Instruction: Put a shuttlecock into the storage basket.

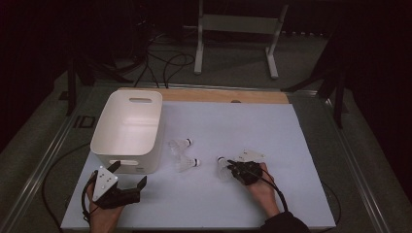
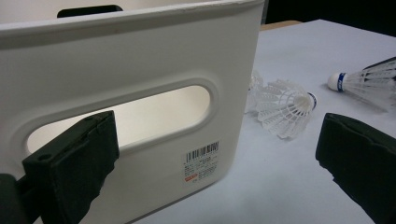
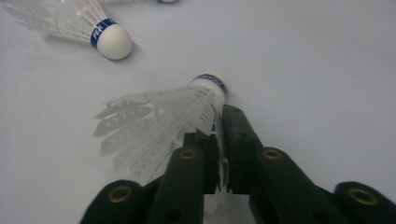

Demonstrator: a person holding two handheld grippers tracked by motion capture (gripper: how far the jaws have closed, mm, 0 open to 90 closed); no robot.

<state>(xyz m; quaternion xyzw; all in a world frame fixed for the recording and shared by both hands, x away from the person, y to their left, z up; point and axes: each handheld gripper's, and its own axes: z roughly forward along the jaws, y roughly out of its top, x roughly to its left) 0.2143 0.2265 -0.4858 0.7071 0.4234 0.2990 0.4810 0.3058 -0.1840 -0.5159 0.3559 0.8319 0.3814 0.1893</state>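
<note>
On the white table (image 1: pixel 204 204), the right gripper (image 1: pixel 232 167) has its jaws pinched tight on the feather skirt of a white shuttlecock (image 1: pixel 223 166); the right gripper view shows the skirt's edge (image 3: pixel 154 126) squeezed between the two black jaws, with the cork tip and its blue band pointing away from the hand. That held shuttlecock lies low over the table surface, right of centre, and whether it touches the table cannot be told. Two more shuttlecocks lie free to its left: one (image 1: pixel 187 163) near the basket's front corner and another (image 1: pixel 180 144) just behind it, both with their cork ends turned to the right. A white plastic basket (image 1: pixel 127 127) with slotted handles stands at the left of the table. The left gripper (image 1: pixel 127 175) rests in front of the basket with its jaws spread wide and nothing between them; in the left gripper view one jaw sits close to the basket's handle slot (image 2: pixel 126 116).
</note>
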